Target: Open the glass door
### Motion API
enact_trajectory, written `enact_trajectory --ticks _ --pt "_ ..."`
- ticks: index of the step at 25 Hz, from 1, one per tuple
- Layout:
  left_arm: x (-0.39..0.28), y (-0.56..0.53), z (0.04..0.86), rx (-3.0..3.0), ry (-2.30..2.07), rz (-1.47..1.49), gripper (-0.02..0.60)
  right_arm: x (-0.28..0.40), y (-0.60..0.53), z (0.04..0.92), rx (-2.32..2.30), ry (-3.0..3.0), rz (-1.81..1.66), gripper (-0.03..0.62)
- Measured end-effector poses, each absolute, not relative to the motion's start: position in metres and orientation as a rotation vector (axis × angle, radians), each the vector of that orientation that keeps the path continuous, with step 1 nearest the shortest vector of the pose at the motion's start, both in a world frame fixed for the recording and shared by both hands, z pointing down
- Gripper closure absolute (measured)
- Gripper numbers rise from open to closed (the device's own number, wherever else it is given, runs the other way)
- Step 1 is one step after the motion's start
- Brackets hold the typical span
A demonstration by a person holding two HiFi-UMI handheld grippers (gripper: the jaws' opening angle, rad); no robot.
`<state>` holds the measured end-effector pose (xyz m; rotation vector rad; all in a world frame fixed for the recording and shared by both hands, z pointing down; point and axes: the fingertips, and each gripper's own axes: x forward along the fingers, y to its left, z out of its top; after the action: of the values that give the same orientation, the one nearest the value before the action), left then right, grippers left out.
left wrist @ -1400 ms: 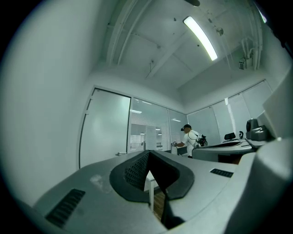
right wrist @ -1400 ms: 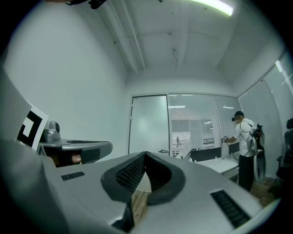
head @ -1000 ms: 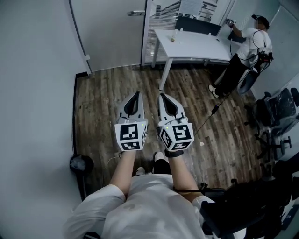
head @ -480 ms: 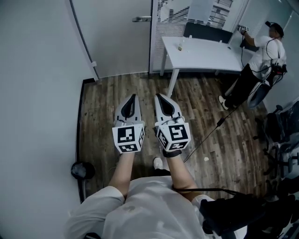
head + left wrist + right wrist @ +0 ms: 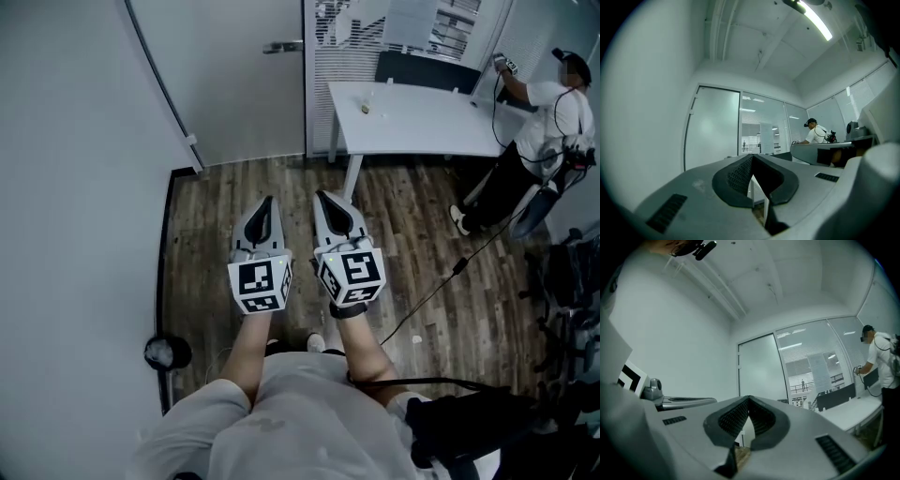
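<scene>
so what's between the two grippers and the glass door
Only bare wooden floor lies between the left gripper, the right gripper and the glass door; the head view shows it.

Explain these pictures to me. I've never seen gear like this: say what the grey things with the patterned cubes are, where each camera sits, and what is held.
There is no robot here. A person holds a hand-worked gripper in each hand: the left gripper and the right gripper. The patterned cubes are part of them. The head view comes from a camera on the person's head, looking down at their arms and the wood floor. The other two views come from a camera riding on each gripper, looking along its fingers. Both pairs of fingers are shut and hold nothing. Ahead is the glass door with its handle, not yet touched. To the right stands a white desk, with another person beside it.
</scene>
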<state>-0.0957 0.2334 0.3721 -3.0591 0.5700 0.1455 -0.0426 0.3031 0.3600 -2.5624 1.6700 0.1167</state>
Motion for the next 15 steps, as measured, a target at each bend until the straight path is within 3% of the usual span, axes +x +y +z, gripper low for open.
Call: enact_trajectory --ticks 15 --pt "0.038 0.076 0.383 -3.11 0.5 0.154 0.581 0.071 0.15 0.366 -2.64 1.681 0.13 0.591"
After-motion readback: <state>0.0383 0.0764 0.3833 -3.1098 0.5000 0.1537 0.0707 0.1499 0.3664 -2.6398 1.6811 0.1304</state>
